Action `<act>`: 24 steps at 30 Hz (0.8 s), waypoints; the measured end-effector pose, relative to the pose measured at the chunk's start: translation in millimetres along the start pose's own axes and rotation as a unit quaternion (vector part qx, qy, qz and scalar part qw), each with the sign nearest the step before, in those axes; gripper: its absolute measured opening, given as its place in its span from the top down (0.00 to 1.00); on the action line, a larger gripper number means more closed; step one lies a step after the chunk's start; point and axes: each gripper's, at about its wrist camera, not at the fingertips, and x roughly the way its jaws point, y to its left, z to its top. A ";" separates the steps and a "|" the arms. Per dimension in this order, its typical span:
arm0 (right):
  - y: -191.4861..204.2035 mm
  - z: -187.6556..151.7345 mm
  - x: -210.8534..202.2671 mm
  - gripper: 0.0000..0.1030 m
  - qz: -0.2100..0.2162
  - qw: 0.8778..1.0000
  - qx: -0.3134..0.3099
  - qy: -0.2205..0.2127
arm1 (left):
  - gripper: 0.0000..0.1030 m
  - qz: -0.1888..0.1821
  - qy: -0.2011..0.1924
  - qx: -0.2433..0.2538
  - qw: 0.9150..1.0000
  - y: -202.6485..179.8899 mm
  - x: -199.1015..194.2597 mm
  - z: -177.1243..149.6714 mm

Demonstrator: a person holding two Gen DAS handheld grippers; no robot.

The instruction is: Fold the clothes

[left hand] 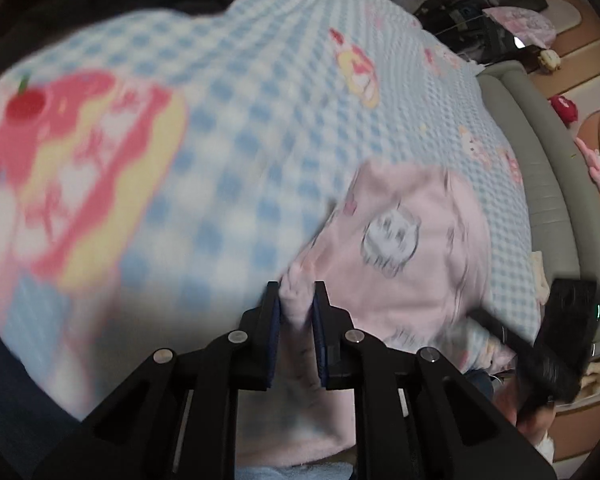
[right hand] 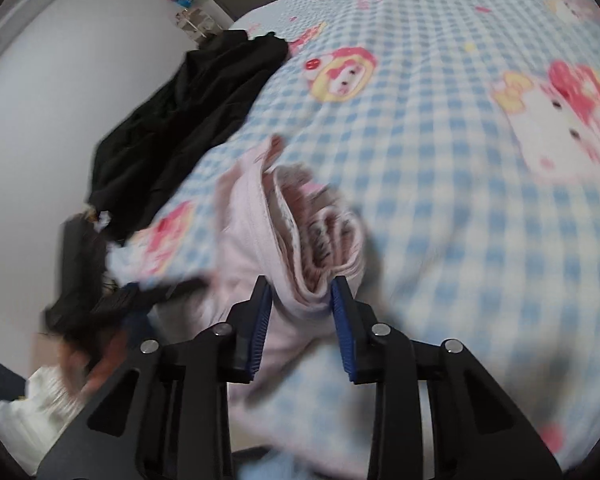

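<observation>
Left wrist view: the left gripper (left hand: 296,292) occupies the lower centre of the frame, its two black fingers (left hand: 269,312) with blue pads drawn close together and pinching a narrow bunch of the pink garment (left hand: 396,240). The garment, printed with a pale cartoon face, spreads from the fingers toward the centre right of the frame and also hangs below them at the bottom centre. It lies on a bed covered by a blue-and-white checked bedspread (left hand: 260,80) with pink and yellow cartoon prints. The right gripper (left hand: 556,344) appears blurred as a dark form at the lower right edge. A grey padded bed edge (left hand: 540,160) curves down the right side, with small toys on the floor beyond it.

Right wrist view: the right gripper (right hand: 302,292) sits at the lower centre, its fingers (right hand: 260,312) standing moderately apart with a thick rolled fold of the pink garment (right hand: 320,236) between the blue pads; both pads appear to touch the cloth, though blur leaves the firmness of the hold uncertain. A black garment (right hand: 180,120) lies crumpled at the bed's edge in the upper left, beside a white wall (right hand: 60,80). The checked bedspread (right hand: 440,120) fills the right of the frame.
</observation>
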 end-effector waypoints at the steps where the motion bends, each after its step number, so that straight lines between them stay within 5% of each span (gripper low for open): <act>1: 3.3 -6.9 -4.8 0.68 -0.008 1.000 -0.002 0.004 | 0.80 -0.003 0.002 -0.008 1.000 2.0 -2.4 0.0; 2: 3.1 -9.8 -6.7 0.68 -0.021 1.000 -0.006 0.003 | 0.74 -0.008 0.007 -0.014 1.000 3.3 -2.1 -3.6; 4: -2.0 -10.2 -6.7 0.59 -0.036 0.999 -0.009 -0.003 | 0.44 -0.020 0.021 -0.025 0.999 6.3 3.6 -14.2; 6: -10.7 -4.4 -1.0 0.38 -0.030 1.000 -0.002 -0.008 | 0.44 -0.034 0.037 -0.039 0.998 10.7 13.9 -28.4; 8: -17.2 10.6 12.7 0.37 -0.029 0.999 0.004 -0.014 | 0.47 -0.038 0.039 -0.046 0.997 12.3 19.7 -38.6; 10: -23.7 23.1 27.4 0.27 0.000 1.000 0.006 -0.006 | 0.66 -0.030 0.032 -0.041 0.998 9.2 21.3 -41.6; 11: -26.9 28.3 40.8 0.27 0.016 1.000 0.007 0.009 | 0.72 -0.025 0.028 -0.038 0.999 7.7 22.0 -43.1; 13: -27.1 29.7 56.8 0.49 0.012 0.999 0.006 0.039 | 0.85 -0.011 0.019 -0.022 1.000 -0.1 20.9 -41.8; 15: -21.2 25.3 51.2 0.58 -0.001 0.999 -0.009 0.037 | 0.86 -0.001 0.008 0.020 1.000 -17.0 12.6 -33.3; 18: -15.8 9.6 17.0 0.61 0.012 1.000 0.011 0.018 | 0.86 0.001 0.008 0.080 0.997 -45.7 7.3 -10.5; 24: -22.3 -37.6 -8.3 0.53 -0.032 0.997 0.075 0.013 | 0.79 0.127 0.055 0.127 0.982 -53.4 36.5 11.6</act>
